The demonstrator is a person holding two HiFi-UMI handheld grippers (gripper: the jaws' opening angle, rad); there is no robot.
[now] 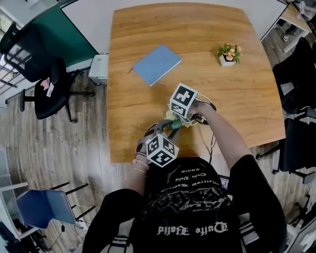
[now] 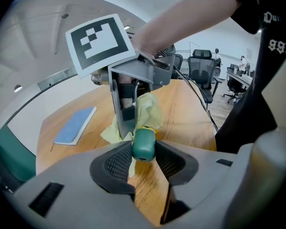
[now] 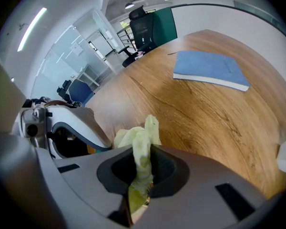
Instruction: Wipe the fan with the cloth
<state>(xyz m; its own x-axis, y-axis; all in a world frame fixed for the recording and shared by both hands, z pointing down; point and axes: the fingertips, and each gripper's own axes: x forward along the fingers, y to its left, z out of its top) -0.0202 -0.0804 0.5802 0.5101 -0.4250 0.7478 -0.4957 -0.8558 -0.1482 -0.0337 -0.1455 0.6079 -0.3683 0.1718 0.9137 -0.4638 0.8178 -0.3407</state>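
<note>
at table [image 1: 253, 99] edge, left claw [image 2: 144, 152] clamps fan [image 2: 144, 144], cloth [image 2: 150, 109] against it

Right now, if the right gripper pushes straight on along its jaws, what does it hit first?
Probably the bare wooden table. The yellow cloth pinched in the right gripper sticks out ahead, so it would touch down first. The blue notebook lies farther off. Depth is hard to judge.

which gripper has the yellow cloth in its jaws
The right gripper: its jaws are pinched shut on the yellow cloth, while the left gripper clamps the green fan instead.
</note>
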